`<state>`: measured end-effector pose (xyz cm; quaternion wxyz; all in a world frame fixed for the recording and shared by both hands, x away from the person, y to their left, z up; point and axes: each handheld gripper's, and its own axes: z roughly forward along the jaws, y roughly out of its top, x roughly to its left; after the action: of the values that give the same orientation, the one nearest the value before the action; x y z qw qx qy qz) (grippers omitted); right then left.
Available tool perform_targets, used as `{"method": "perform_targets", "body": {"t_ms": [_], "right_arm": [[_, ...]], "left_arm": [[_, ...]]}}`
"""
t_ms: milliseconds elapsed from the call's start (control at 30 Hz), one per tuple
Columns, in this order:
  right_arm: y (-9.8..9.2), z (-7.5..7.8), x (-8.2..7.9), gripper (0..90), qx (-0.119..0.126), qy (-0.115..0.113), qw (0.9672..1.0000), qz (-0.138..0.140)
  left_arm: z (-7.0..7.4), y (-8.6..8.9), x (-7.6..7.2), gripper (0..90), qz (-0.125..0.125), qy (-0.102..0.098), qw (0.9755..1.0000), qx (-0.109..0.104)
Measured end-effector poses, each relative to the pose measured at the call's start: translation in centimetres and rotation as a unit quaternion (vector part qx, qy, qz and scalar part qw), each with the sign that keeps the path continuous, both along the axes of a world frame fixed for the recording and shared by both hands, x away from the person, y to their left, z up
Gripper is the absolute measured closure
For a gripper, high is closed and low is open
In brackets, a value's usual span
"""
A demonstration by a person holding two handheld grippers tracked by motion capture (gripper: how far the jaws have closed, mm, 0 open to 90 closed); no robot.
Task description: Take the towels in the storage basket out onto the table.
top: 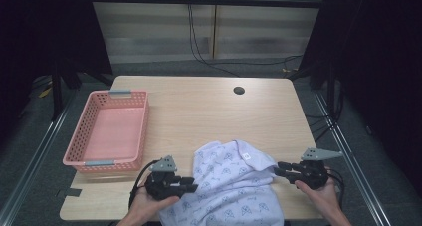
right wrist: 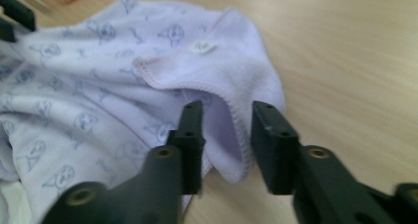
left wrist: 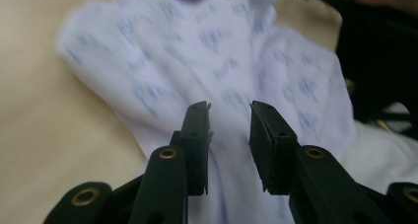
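High view: one printed garment (top: 234,186) lies crumpled at the near edge of the desk (top: 199,111), partly hanging over it. One empty pink basket (top: 109,131) stands to the garment's left, apart from it. Two claws flank the garment: the left claw (top: 191,184) at its left edge, the right claw (top: 277,168) at its right edge, each in a hand.

Left gripper view: the left claw (left wrist: 230,123) is partly open, its jaws apart, with cloth (left wrist: 197,61) lying under and beyond the gap; nothing is pinched.

Right gripper view: the right claw (right wrist: 226,128) is also partly open, and the garment's hemmed edge (right wrist: 231,100) sits in the gap, unclamped as far as I can tell.

By my reading, this is a pause between grips while the garment is being arranged, perhaps folded. The next move calls for each claw to close on an edge.
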<state>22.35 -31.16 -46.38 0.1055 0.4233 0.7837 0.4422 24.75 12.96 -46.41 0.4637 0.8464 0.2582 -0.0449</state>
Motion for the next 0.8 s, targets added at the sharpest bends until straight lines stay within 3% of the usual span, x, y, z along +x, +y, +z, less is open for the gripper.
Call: {"method": "perform_targets", "body": {"t_ms": [33, 100, 200, 300, 367, 467, 567, 600, 700, 733, 800], "right_arm": [[-0.1, 0.2, 0.0, 60.2, 0.008, -0.005, 1.0000, 0.001], [0.0, 0.7, 0.3, 58.6, 0.016, -0.016, 0.9997, -0.004], [0.9, 1.5, 0.9, 56.8, 0.026, -0.031, 0.9991, 0.009], [1.9, 1.5, 1.8, 56.5, 0.048, -0.024, 0.9979, 0.035], [3.2, 0.9, 2.3, 54.0, 0.054, -0.010, 0.9962, 0.067], [4.4, -0.2, 2.4, 49.7, 0.036, 0.008, 0.9952, 0.091], [5.0, -1.0, 2.5, 47.6, 0.018, 0.024, 0.9950, 0.095], [5.2, -1.4, 2.6, 50.2, 0.007, 0.028, 0.9954, 0.091], [5.0, -1.5, 2.7, 62.4, 0.012, 0.028, 0.9960, 0.084], [5.0, -1.6, 2.7, 73.9, 0.013, 0.033, 0.9960, 0.083], [5.3, -2.0, 2.6, 86.7, 0.012, 0.043, 0.9944, 0.096]], "left_arm": [[0.4, -0.5, 1.3, 69.7, 0.014, -0.011, 0.9998, -0.012], [0.3, -1.2, 2.7, 70.0, 0.021, -0.025, 0.9994, -0.003], [-0.7, -2.2, 5.1, 68.1, 0.047, -0.016, 0.9987, -0.010], [-2.2, -3.3, 6.3, 65.4, 0.039, 0.001, 0.9989, 0.025], [-2.7, -3.9, 6.0, 70.4, 0.023, 0.004, 0.9985, 0.050], [-3.4, -4.3, 5.1, 83.0, -0.009, 0.016, 0.9973, 0.071], [-3.6, -4.3, 4.6, 85.8, -0.010, 0.023, 0.9969, 0.074], [-3.5, -4.2, 3.9, 86.5, -0.017, 0.025, 0.9965, 0.077], [-3.6, -3.8, 3.0, 86.5, -0.014, 0.043, 0.9966, 0.070], [-3.5, -3.7, 2.7, 86.6, -0.014, 0.049, 0.9963, 0.069], [-3.6, -3.5, 1.6, 86.6, -0.026, 0.048, 0.9963, 0.067]]}}
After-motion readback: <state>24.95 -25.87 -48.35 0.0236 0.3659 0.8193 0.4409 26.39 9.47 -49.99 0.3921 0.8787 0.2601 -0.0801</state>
